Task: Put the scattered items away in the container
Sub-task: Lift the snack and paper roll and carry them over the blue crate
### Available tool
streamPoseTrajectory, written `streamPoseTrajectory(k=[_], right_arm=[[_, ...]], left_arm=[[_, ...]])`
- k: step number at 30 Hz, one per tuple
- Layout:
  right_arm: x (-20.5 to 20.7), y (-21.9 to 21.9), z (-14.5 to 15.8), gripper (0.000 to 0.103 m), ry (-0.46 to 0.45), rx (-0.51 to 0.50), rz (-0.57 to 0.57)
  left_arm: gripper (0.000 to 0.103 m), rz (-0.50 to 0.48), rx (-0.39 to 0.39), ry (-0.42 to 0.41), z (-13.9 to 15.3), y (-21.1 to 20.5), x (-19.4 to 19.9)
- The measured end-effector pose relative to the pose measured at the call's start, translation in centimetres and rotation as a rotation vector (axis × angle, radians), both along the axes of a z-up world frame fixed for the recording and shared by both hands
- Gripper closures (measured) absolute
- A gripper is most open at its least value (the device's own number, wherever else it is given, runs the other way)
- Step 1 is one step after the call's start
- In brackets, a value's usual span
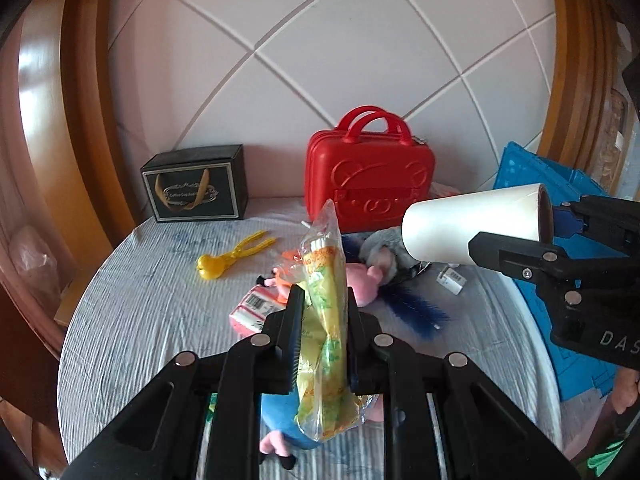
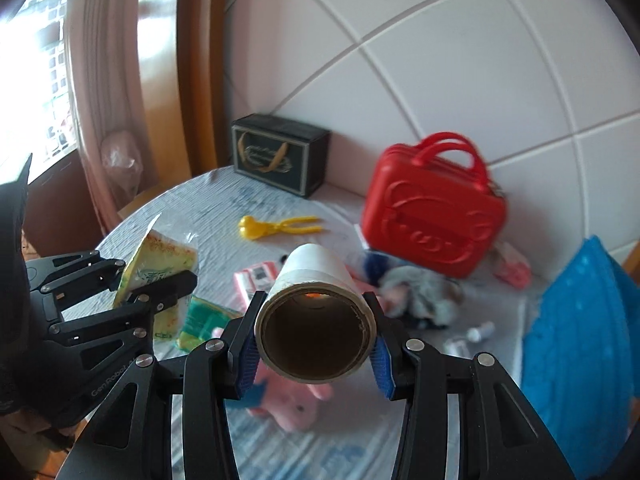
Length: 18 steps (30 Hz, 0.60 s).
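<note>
One red case point(image 1: 369, 184), one black gift box point(image 1: 196, 184), one yellow clamp toy point(image 1: 232, 258), one blue crate point(image 1: 560, 280), one white roll point(image 1: 476, 222), one yellow snack packet point(image 1: 326, 320), one blue bristle brush point(image 1: 420, 312), two hand-held grippers, one grey plush point(image 1: 384, 248), at least two pink plush toys point(image 1: 366, 280).

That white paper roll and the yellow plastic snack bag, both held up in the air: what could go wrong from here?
The white paper roll is round and smooth, clamped only at its sides by the right gripper; it might slide out. The yellow plastic snack bag in the left gripper is limp crinkly film, so it could slip or sag. The two grippers are close together and might bump.
</note>
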State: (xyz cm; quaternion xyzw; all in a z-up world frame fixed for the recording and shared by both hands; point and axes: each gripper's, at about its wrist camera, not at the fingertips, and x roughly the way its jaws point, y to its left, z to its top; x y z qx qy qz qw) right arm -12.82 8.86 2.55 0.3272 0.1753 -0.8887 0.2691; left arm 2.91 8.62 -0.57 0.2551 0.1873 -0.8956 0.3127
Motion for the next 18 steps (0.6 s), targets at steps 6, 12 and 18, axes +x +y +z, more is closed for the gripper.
streamPoseTrajectory(k=[6,12,18], right_arm=[[1.7,10.7,3.7,0.058,0.072,-0.010,-0.053],[3.3,21.9,6.0,0.058,0.119,-0.024,-0.131],[4.5,33.7,7.1,0.058,0.131,-0.030,-0.253]], left_arm=[[0.086,-0.059,-0.040,0.044,4.2,9.0,-5.5],[0.086,-0.152,-0.068,0.062,7.6,18.1,-12.5],[0.086,-0.283,-0.075,0.045,10.4,26.3,-19.7]])
